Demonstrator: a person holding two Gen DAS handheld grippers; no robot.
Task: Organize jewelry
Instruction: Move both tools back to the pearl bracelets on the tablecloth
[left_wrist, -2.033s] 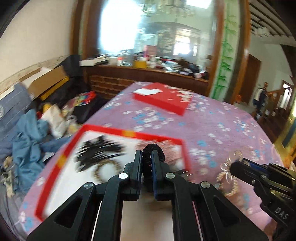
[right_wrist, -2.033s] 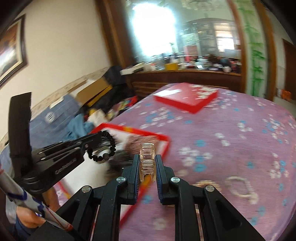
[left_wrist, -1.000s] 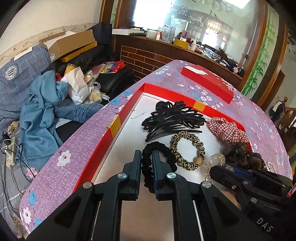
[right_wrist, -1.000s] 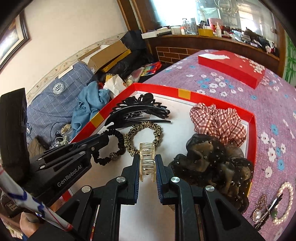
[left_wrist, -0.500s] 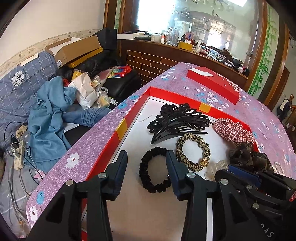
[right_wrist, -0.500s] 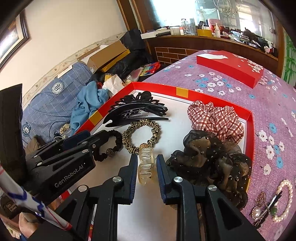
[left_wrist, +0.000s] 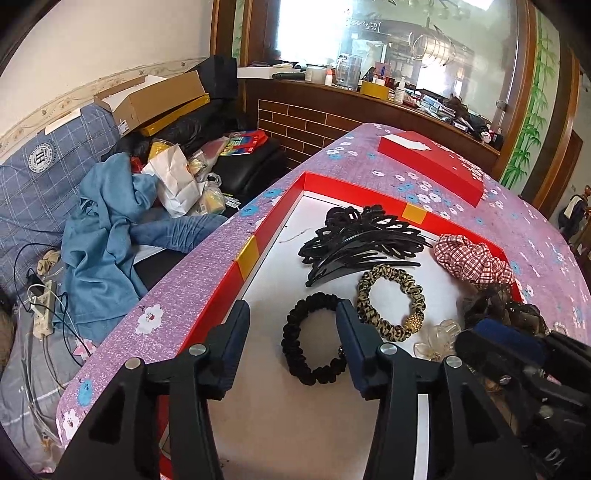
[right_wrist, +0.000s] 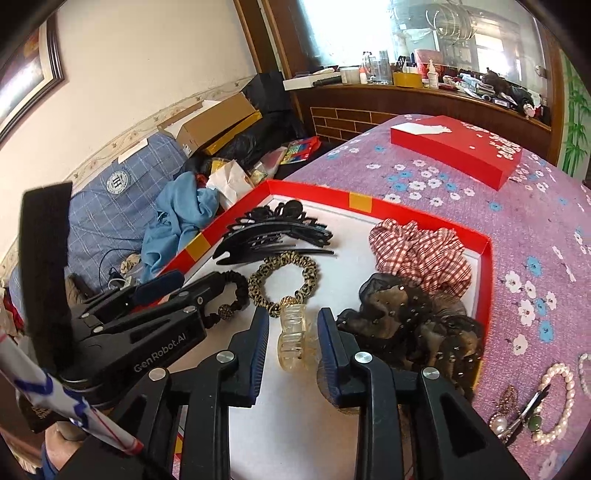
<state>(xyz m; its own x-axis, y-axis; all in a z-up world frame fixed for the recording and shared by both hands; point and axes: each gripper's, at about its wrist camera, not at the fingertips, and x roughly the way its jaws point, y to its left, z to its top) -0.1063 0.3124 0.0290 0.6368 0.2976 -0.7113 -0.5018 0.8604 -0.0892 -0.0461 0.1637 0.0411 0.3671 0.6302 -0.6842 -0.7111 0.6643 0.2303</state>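
Both grippers tilt downward, jaws just opening.

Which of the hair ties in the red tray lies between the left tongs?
The plain black scrunchie, lying loose between the open left tongs; the leopard-print one lies beside it, outside them.

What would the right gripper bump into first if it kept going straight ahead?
Probably the clear hair claw, lying loose between the right gripper's just-opened jaws. Beyond it comes the leopard-print hair tie, though depth is hard to judge.
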